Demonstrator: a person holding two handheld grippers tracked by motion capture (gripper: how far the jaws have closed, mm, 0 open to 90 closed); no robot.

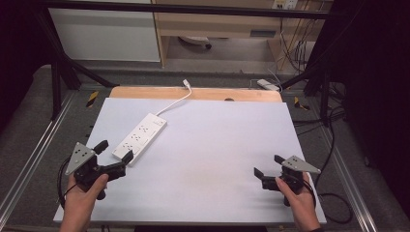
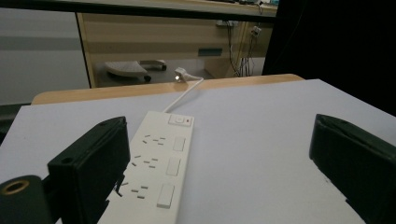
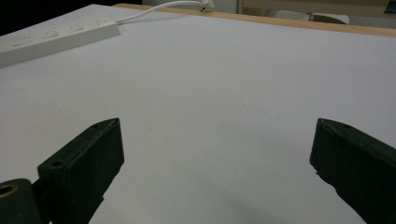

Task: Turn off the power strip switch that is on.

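A white power strip (image 1: 140, 137) with three sockets and switches lies slantwise on the left of the white table top (image 1: 217, 145). Its white cable (image 1: 175, 102) runs to a plug (image 1: 186, 84) at the far wooden edge. My left gripper (image 1: 114, 150) is open at the strip's near end, one jaw close beside it. In the left gripper view the power strip (image 2: 159, 168) lies just ahead, nearer the left jaw. My right gripper (image 1: 269, 165) is open over bare table at the front right, holding nothing. Far to the left in the right gripper view lies the power strip (image 3: 56, 39).
A wooden strip (image 1: 196, 93) borders the table's far edge. Black frame bars and cables (image 1: 333, 145) stand around the table. A white adapter (image 1: 268, 85) lies on the floor behind the right corner. Cabinets stand farther back.
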